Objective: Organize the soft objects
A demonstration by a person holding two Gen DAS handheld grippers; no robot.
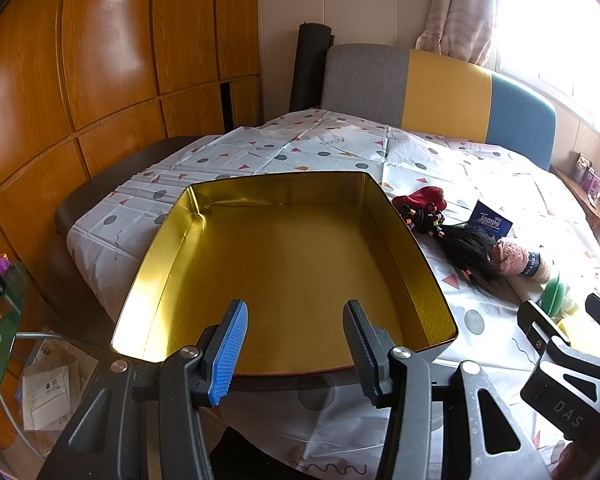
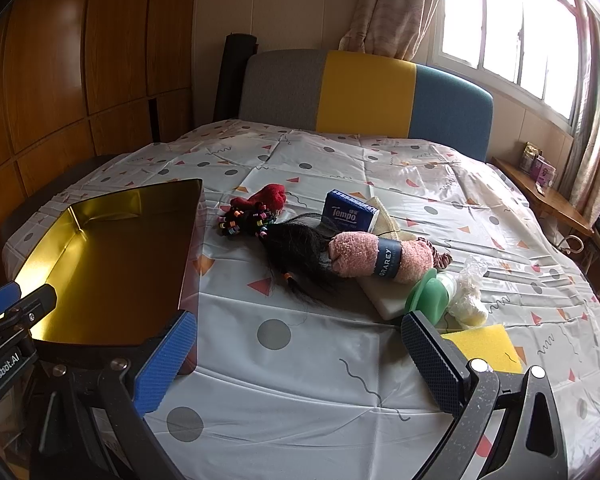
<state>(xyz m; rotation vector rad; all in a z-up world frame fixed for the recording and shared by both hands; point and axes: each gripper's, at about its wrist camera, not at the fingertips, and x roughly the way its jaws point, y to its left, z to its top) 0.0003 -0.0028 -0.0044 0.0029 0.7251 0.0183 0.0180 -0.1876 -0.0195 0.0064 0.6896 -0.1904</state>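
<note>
An empty gold tin point(image 1: 428, 248) point(image 2: 188, 248) lies on the patterned bedspread point(image 2: 300, 392). My left gripper point(image 1: 296, 344) point(image 2: 16, 300) hovers open over the tin's near edge, nothing between its pads. To the tin's right lies a heap of soft things: a red cloth point(image 2: 270, 196) point(image 1: 424, 196), beaded hair ties point(image 2: 244, 220), a black hairpiece point(image 2: 296, 248) point(image 1: 468, 248), a pink rolled sock with a dark band point(image 2: 360, 258) point(image 1: 512, 256) and a yellow sponge point(image 2: 484, 346). My right gripper point(image 2: 300, 360) point(image 1: 568, 316) stands wide open, just short of the heap.
A blue Tempo tissue pack point(image 2: 350, 214), a green plastic piece point(image 2: 428, 292), a clear-wrapped white bundle point(image 2: 468, 296) and a white block point(image 2: 384, 300) lie in the heap. A grey, yellow and blue headboard point(image 2: 364, 92) is behind; wooden wardrobes point(image 1: 100, 80) stand left.
</note>
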